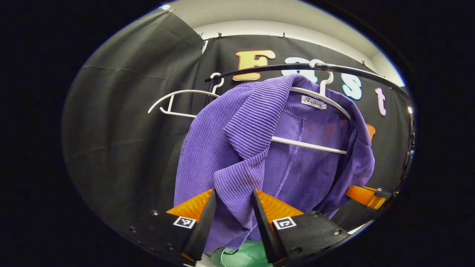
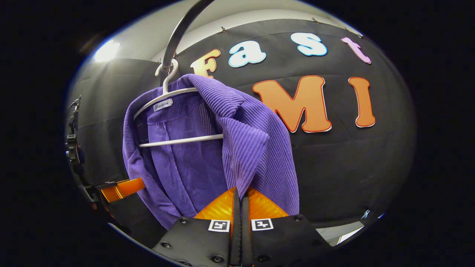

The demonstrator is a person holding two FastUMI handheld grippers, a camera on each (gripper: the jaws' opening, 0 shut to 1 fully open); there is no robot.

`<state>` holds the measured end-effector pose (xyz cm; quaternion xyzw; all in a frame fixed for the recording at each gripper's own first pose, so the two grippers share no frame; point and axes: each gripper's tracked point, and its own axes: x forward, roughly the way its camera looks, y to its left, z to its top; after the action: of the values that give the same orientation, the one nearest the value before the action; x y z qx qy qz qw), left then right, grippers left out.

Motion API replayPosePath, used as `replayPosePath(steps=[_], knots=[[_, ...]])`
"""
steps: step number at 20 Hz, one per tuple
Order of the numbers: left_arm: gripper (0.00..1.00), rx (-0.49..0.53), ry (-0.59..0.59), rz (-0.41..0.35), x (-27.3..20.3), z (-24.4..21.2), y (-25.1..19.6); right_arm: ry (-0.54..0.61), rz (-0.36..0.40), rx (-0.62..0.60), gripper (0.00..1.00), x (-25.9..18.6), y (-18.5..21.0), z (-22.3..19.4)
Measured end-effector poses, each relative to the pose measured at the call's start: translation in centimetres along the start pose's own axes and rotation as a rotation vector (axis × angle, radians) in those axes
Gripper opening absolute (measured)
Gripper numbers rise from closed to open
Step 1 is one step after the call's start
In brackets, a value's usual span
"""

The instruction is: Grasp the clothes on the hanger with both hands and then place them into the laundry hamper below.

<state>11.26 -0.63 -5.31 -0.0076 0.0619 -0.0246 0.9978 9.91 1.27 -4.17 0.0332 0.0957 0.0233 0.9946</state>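
A purple ribbed jacket hangs on a white hanger from a dark rail. My left gripper is open, and the jacket's left front edge hangs in the gap between its fingers. In the right gripper view the same jacket hangs on its hanger, and my right gripper is shut on the jacket's right front edge. A bit of the pale green hamper peeks out below the jacket. Each gripper also appears in the other's view, the right gripper and the left gripper.
An empty white hanger hangs on the rail to the left of the jacket. The rail curves overhead in the right gripper view. Black cloth walls close in behind and on both sides.
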Motion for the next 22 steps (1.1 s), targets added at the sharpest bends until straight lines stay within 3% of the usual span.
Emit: replayPosePath(steps=[2, 3, 5, 6, 7, 14, 22], knots=[[0.52, 0.005, 0.015, -0.025, 0.4, -0.4, -0.4, 0.010, 0.002, 0.005, 0.08, 0.2, 0.1, -0.1], [0.36, -0.002, 0.026, -0.037, 0.5, -0.4, -0.5, 0.010, 0.001, 0.008, 0.08, 0.3, 0.0, -0.1], [0.04, -0.013, 0.002, 0.015, 0.2, 0.1, 0.3, 0.012, 0.004, 0.009, 0.08, 0.3, 0.0, 0.0], [0.00, -0.026, 0.026, -0.035, -0.2, -0.1, -0.6, 0.015, 0.007, 0.012, 0.08, 0.2, -0.1, 0.0], [0.00, -0.046, 0.031, -0.065, -0.4, 0.0, -1.4, 0.018, 0.009, 0.013, 0.08, 0.1, -0.2, 0.1], [0.00, 0.050, -0.018, -0.066, -2.2, 2.8, -0.1, 0.025, 0.003, 0.037, 0.08, 0.6, -1.9, 2.0], [0.00, 0.044, -0.081, 0.032, -4.0, 7.1, 6.0, 0.018, 0.030, 0.098, 0.08, 1.4, -4.3, 7.2]])
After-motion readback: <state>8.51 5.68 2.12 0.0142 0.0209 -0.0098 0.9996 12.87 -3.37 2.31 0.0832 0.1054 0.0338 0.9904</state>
